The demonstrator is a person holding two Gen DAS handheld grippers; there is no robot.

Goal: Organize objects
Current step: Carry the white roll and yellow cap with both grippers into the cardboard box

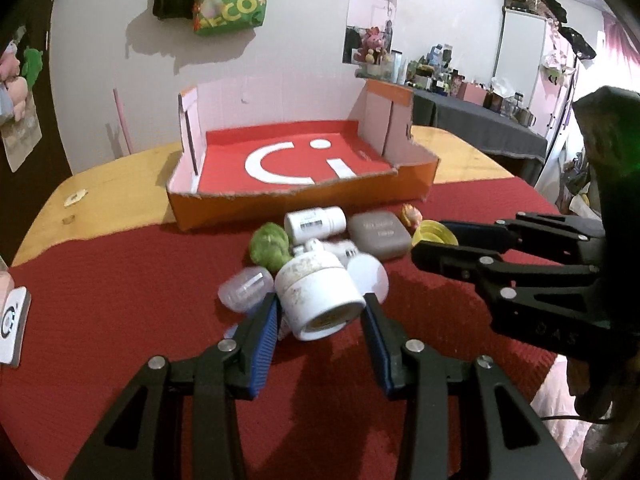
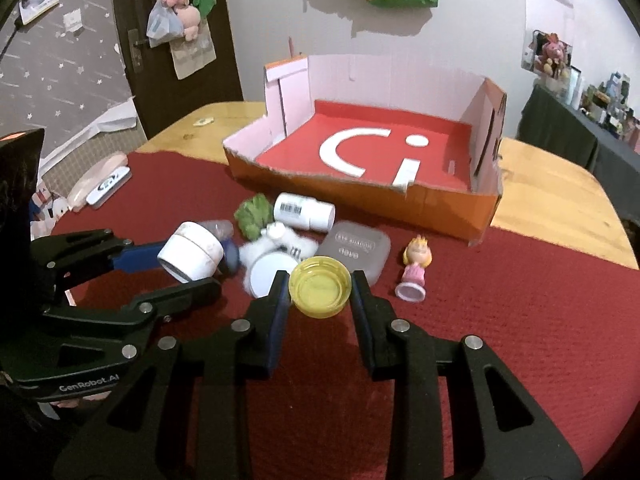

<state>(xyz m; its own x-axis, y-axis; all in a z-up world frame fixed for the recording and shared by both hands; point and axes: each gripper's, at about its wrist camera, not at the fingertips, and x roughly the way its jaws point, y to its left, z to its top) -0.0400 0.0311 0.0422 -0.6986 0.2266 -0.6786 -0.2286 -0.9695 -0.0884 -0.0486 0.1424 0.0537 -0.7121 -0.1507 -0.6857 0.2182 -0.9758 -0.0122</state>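
My left gripper (image 1: pixel 320 312): matt black plastic w/ ribbed blue rubbery pads (image 1: pixel 267 336), shiny metal pins. White jar (image 1: pixel 318 298) betw them: smooth plastic, scuffed, grimy. My right gripper (image 2: pixel 320 288): same matt black; yellow cap (image 2: pixel 320 286) glossy translucent plastic. Red cloth (image 1: pixel 120 320): coarse woven, matt. Table (image 1: pixel 120 172): glossy varnished wood. Box (image 1: pixel 304 168): cardboard, torn raw edge, satin red print inside. Grey case (image 2: pixel 358 250) matt plastic. Green toy (image 1: pixel 270 246) fuzzy. Doll (image 2: pixel 416 268) smooth plastic
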